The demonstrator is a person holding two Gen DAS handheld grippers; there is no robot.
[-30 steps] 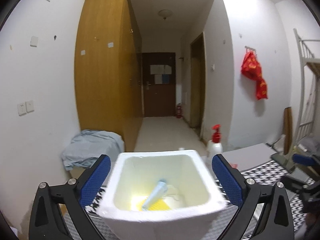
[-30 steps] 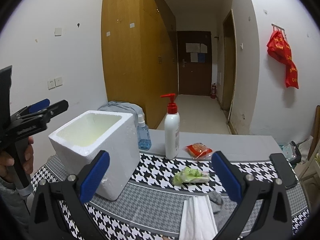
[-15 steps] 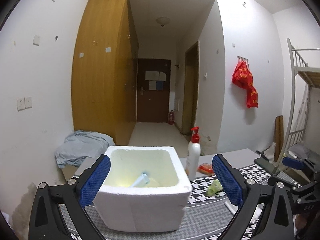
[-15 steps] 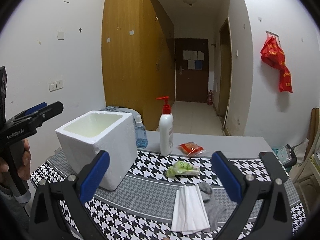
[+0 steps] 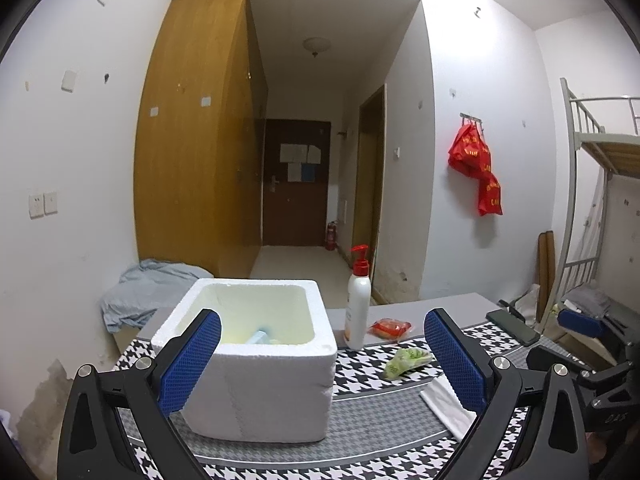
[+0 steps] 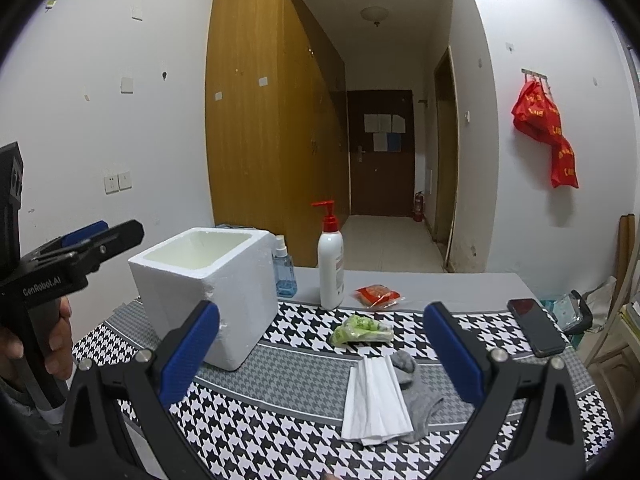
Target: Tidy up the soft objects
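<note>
At the table's left edge the left gripper (image 5: pixel 322 356) hangs with jaws spread, empty, facing a white foam box (image 6: pixel 208 280) on the houndstooth cloth (image 6: pixel 304 456). Behind the box stand a blue spray bottle (image 6: pixel 283 270) and a pump bottle (image 6: pixel 330 264). Toward the middle lie a green packet (image 6: pixel 360 330), a red packet (image 6: pixel 378 295), folded white tissue (image 6: pixel 374 404) overlapping a grey sock (image 6: pixel 420 396). The right gripper (image 6: pixel 320 354) is spread wide above them. A phone (image 6: pixel 535 326) rests near the right edge; red bags (image 6: pixel 548 136) hang on the wall.

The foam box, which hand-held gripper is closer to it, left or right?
Left. The left hand-held gripper faces the foam box head-on, fingers flanking its front. The right hand-held gripper sits off to the box's right, over the tissues.
</note>
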